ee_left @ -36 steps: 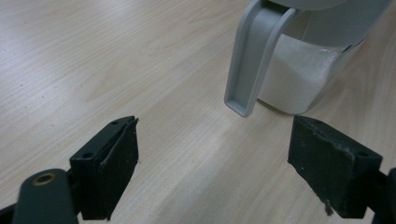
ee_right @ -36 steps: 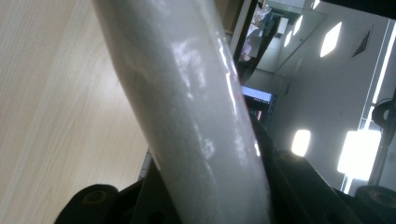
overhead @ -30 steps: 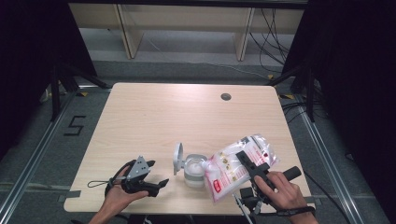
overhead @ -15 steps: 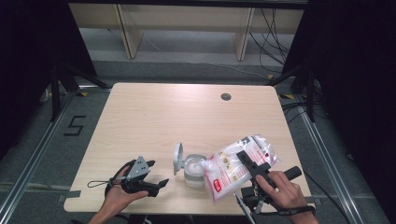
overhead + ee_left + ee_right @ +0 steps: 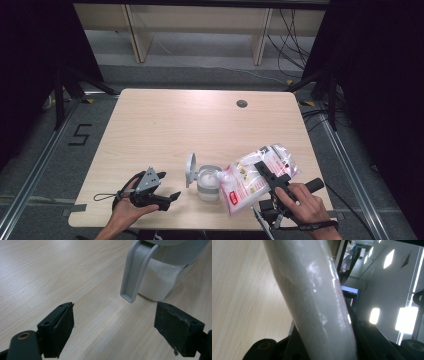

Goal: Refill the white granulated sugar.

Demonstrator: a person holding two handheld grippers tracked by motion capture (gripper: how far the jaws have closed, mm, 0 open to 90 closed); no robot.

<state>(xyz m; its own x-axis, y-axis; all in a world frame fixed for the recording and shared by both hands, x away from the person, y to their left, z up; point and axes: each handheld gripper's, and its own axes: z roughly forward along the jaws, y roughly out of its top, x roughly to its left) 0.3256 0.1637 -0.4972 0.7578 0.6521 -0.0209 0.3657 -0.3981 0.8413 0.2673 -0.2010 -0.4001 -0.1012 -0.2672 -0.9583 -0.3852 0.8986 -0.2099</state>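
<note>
Near the counter's [image 5: 150, 125] front edge, the right gripper [image 5: 270, 176] is clenched on a clear bag [image 5: 255, 176] of white powder, tilting its corner over an open jar [image 5: 207, 182] with a flipped-up lid [image 5: 190, 170]; whether powder is falling is hard to tell. The left gripper [image 5: 167, 197], jaws spread and empty, rests toward the front-left corner, pointing at the jar

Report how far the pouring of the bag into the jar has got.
Done: the jar stands with its lid flipped open and already holds white powder. In hand: the right tool grips the bag, tipped toward the jar's mouth. The left tool waits open beside it. Left: emptying the bag, closing the lid.
</note>
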